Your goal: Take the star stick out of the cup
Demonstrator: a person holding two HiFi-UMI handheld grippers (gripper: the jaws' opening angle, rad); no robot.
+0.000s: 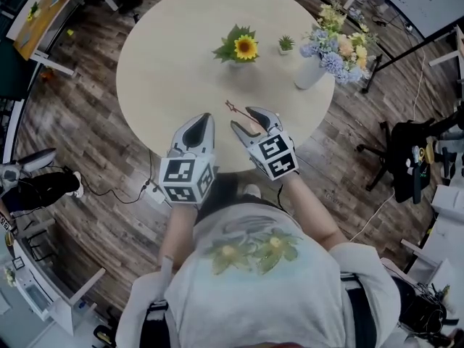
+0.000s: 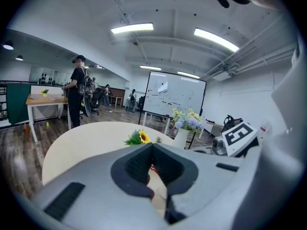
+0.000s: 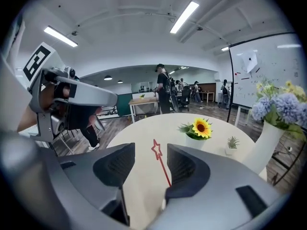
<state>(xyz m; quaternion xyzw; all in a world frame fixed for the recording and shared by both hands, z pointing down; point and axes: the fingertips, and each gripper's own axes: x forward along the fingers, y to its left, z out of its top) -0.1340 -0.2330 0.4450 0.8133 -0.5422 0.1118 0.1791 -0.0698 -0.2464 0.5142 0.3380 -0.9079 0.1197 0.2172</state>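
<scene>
Round table (image 1: 167,71) seen from above, with a vase (image 1: 310,72) of mixed flowers at its far right and a potted sunflower (image 1: 245,47) near the far middle. Both grippers sit at the near edge. Left gripper (image 1: 206,119): jaws closed, tips touching, with nothing identifiable between them. Right gripper (image 1: 241,117): jaws spread wide. The red star stick (image 3: 163,167) shows in the gap, star end pointing away towards the sunflower. Its near end passes out of sight at the inner edge of one pad. The pads do not clamp the rod, and whether it lies flat on the table or leans cannot be told. No cup can be made out in any view, so the stick is judged either already free or still seated in a hidden cup. Risks: the rod is thin and sits off-centre, so a closing pad may push it aside rather than pinch it. Nudged sideways, it could skate over the smooth top and off the near edge.
</scene>
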